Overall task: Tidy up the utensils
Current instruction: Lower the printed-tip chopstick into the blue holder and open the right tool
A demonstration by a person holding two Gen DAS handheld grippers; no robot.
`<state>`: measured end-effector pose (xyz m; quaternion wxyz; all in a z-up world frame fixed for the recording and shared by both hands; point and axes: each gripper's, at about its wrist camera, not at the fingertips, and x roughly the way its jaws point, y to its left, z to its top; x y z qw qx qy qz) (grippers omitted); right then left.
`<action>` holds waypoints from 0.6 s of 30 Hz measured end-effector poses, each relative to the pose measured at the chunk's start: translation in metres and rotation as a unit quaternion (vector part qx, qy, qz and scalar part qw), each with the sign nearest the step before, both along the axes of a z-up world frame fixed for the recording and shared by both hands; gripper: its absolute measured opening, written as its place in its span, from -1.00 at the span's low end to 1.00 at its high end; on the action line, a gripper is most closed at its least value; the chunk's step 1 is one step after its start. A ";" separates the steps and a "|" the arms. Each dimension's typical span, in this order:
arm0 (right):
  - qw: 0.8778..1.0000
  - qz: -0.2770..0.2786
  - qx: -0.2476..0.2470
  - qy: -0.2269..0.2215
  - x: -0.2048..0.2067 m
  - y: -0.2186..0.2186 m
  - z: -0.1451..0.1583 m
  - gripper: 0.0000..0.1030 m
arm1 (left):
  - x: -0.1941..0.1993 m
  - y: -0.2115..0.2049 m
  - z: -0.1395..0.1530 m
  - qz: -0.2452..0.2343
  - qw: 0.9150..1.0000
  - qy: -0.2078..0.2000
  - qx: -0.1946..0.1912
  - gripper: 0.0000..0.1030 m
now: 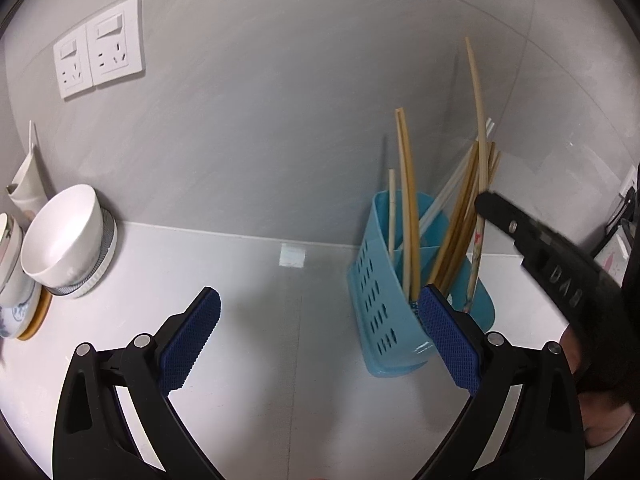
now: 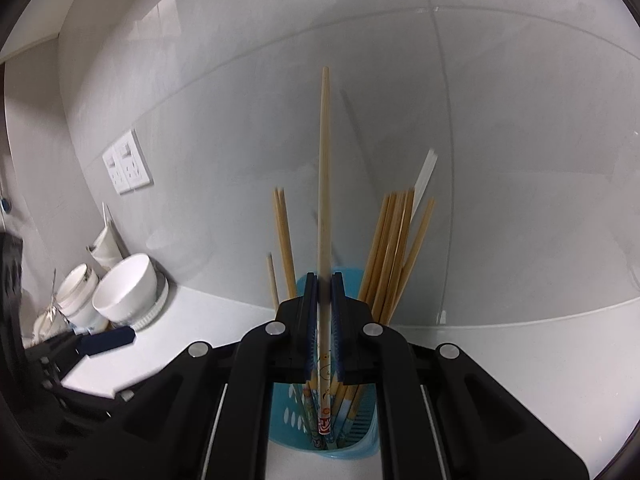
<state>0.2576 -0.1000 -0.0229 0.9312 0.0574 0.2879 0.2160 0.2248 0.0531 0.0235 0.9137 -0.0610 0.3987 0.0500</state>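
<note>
White counter [image 1: 256, 360], grey wall [image 1: 280, 120]; left tongs [image 1: 320, 340] spread, right tongs [image 2: 324, 320] pinching chopstick [image 2: 324, 180].

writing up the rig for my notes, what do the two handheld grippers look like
Both match: the left gripper and right gripper have glossy black plastic linkage arms joined by round silver pivot pins, and jaws lined with dark blue pads in a dotted grip texture. The right gripper's black body carries raised lettering, too blurred to read.
</note>
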 end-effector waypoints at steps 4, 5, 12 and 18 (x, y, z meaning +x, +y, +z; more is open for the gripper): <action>1.000 0.001 -0.010 0.014 -0.001 0.005 -0.014 -0.88 | 0.001 0.004 0.000 0.001 1.000 0.000 0.004 0.89; 1.000 0.001 -0.013 0.018 -0.001 0.006 -0.017 -0.87 | 0.000 0.004 0.000 0.003 1.000 -0.001 0.005 0.89; 0.999 -0.003 -0.037 0.037 -0.005 0.009 -0.024 -0.74 | 0.000 0.010 -0.005 0.008 1.000 0.008 -0.004 0.89; 0.998 -0.020 -0.053 0.041 -0.013 -0.001 -0.005 0.11 | -0.007 0.008 0.002 0.009 1.000 -0.001 -0.005 0.89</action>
